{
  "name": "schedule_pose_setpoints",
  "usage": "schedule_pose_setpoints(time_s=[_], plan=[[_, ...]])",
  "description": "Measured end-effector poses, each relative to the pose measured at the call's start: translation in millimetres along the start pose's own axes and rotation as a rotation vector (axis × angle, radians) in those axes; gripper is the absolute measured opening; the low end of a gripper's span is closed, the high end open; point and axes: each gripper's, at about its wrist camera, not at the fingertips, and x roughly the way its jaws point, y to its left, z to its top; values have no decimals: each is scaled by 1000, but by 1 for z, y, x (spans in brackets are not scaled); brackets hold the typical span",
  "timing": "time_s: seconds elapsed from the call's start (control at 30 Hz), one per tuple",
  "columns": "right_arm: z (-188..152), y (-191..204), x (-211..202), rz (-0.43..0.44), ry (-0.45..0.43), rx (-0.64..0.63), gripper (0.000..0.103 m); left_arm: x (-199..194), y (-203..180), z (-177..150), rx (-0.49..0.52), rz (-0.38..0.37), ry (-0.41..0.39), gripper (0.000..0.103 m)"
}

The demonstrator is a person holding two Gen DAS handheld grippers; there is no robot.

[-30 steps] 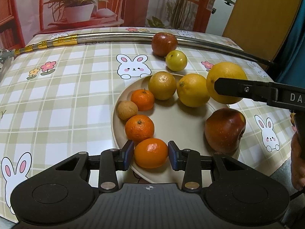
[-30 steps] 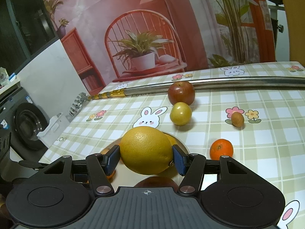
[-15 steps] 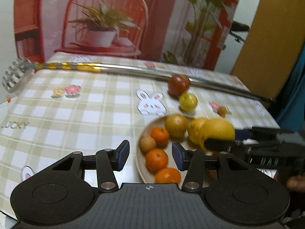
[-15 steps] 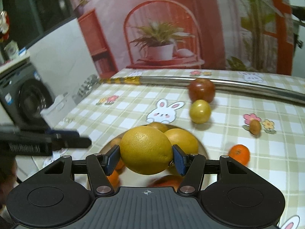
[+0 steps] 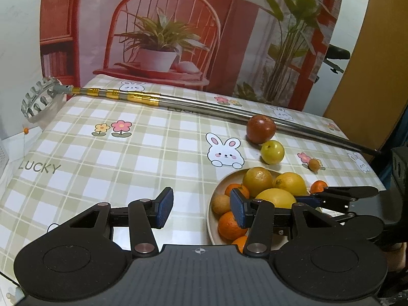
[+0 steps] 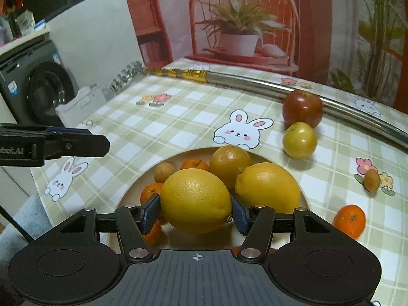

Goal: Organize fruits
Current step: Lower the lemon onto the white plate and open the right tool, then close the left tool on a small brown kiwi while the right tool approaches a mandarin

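The left gripper (image 5: pixel 201 207), fingers apart and empty, has pulled back to 9 o'clock of the plate (image 6: pixel 132 188); the right gripper (image 6: pixel 195 210) stays clamped on the lemon (image 6: pixel 196 200).

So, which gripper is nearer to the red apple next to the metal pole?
Right. The right gripper, shut on a big lemon over the plate, is nearer the red apple. The left gripper hangs open, left of the plate.
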Motion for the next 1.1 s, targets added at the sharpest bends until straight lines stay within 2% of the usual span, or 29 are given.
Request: schedule_pose_setpoints(time_s=[0.13,0.37,0.57,0.8,1.1], plan=[[1,1,10,-12,22,-11,55,1,2,-2,-3,5,2,51],[2,-2,10,-8,9,-7,56,3,2,-3,-11,11,4,51],[5,-3,-9,5,-72,15,57,-1,2,-3,-17,8,-11,51],[0,-16,-48,-62,-217,83,57,-5,2,-4,-29,3,-28,51],[-9,-49,-77,-162,-288,165,57,-5,3,-6,-43,-7,-28,51]])
